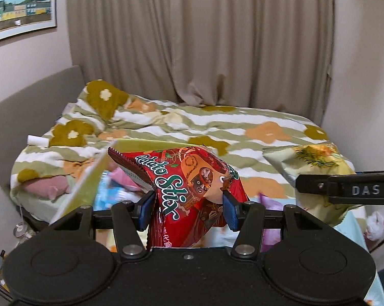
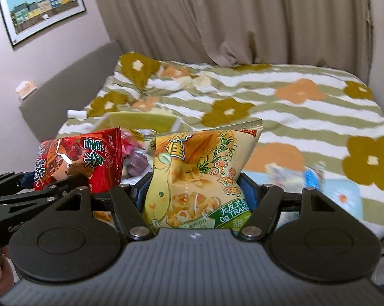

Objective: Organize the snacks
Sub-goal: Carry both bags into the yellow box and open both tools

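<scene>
both grippers clamped on snack bags above a bed.

left gripper [image 1: 188, 205] pinches the red potato stix bag [image 1: 189, 186] between its blue pads; right gripper [image 2: 193, 191] holds the yellow lemon chip bag [image 2: 197, 178], its pads mostly hidden behind the bag. both bags hang side by side in the air. beyond them sits a yellow-green box [image 2: 140, 121], open at the top, with blurred pink, blue and purple packets inside, none legible. box base is cut off by the grippers. behind: floral duvet [image 1: 230, 127], beige curtain [image 2: 230, 17].
</scene>
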The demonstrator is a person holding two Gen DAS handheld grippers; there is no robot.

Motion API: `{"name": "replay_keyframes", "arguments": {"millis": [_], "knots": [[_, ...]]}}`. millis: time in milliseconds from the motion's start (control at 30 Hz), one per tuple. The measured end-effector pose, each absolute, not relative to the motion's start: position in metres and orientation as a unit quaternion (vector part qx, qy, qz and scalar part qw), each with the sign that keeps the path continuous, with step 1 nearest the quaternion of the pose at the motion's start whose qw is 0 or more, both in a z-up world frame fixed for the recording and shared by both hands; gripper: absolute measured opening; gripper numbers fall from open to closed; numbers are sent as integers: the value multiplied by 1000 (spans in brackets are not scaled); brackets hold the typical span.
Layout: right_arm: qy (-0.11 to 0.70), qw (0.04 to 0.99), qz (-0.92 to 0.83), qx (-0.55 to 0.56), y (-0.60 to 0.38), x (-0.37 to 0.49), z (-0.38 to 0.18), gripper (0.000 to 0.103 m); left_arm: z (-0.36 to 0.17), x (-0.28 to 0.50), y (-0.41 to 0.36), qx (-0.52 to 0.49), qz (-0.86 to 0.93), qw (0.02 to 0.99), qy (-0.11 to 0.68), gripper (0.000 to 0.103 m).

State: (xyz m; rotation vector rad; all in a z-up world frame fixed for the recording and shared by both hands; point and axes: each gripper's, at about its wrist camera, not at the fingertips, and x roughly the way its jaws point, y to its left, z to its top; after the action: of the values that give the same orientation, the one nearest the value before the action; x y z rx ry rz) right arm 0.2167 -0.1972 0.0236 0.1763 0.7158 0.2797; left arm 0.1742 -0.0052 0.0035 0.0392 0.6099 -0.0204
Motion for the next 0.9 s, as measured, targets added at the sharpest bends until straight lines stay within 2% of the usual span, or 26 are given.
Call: {"name": "replay_keyframes", "arguments": {"millis": [233, 567, 600, 633, 700, 900], "knots": [[345, 924, 129, 98, -126, 232, 33, 84, 2, 198, 66, 5, -10, 949, 315, 59], [366, 921, 88, 98, -41, 264, 10, 84, -39, 237, 137, -7, -53, 929, 367, 62], [368, 921, 83, 98, -35, 267, 7, 84, -45, 240, 140, -6, -58, 925, 375, 68], [371, 920, 77, 97, -30, 270, 4, 84, -50, 242, 142, -4, -62, 922, 382, 84], [376, 919, 66, 97, -22, 276, -1, 84, -58, 242, 146, 4, -65, 920, 387, 101], [397, 912, 46, 94, -10, 286, -15, 84, -60, 242, 152, 23, -79, 920, 384, 101]]}}
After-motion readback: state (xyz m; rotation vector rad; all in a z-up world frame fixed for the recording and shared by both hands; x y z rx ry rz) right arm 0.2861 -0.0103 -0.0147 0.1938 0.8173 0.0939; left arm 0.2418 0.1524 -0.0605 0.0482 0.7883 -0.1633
